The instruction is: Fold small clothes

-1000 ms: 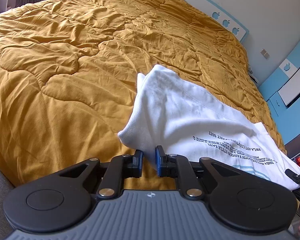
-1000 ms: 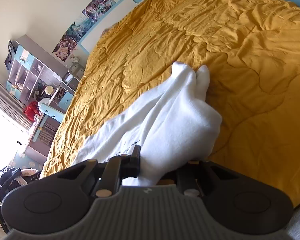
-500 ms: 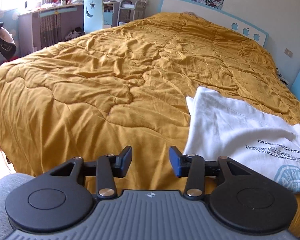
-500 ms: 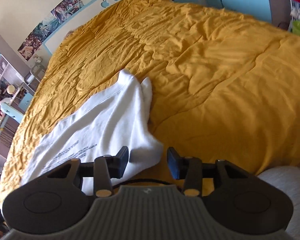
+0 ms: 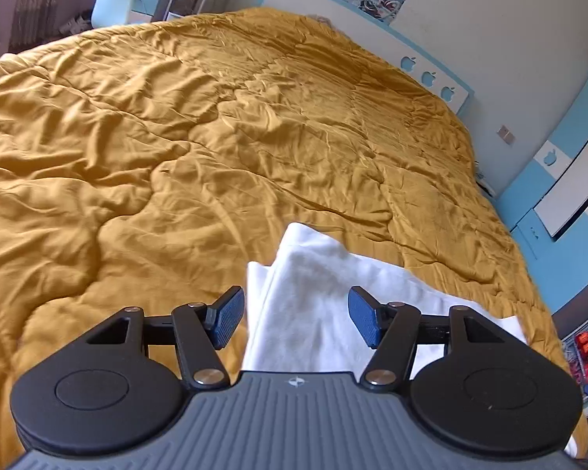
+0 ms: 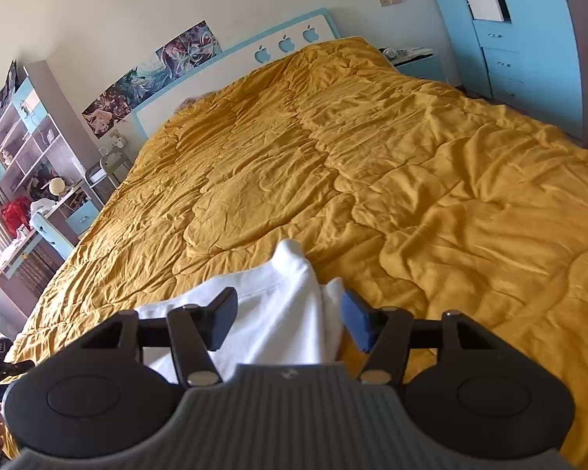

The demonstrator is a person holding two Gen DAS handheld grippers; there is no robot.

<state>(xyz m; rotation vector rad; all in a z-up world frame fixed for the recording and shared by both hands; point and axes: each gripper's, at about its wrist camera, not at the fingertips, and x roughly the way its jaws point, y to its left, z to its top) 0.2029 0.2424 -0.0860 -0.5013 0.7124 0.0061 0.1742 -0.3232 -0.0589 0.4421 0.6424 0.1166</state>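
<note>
A white t-shirt [image 5: 317, 293] lies folded on the yellow quilt [image 5: 176, 149] near the bed's front edge; it also shows in the right wrist view [image 6: 286, 305]. My left gripper [image 5: 296, 323] is open, its blue pads either side of the shirt's left end, not gripping it. My right gripper [image 6: 290, 323] is open over the shirt's right end, with a sleeve fold between the pads. The near part of the shirt is hidden behind both gripper bodies.
The quilt [image 6: 411, 180] covers the whole bed. A white and blue headboard [image 6: 278, 45] stands at the far end. A desk and shelves [image 6: 31, 164] stand on the left, a blue wardrobe [image 6: 529, 39] on the right.
Both grippers let go of the shirt and opened wide. The shirt dropped flat onto the quilt, and both grippers now hover over its ends.
</note>
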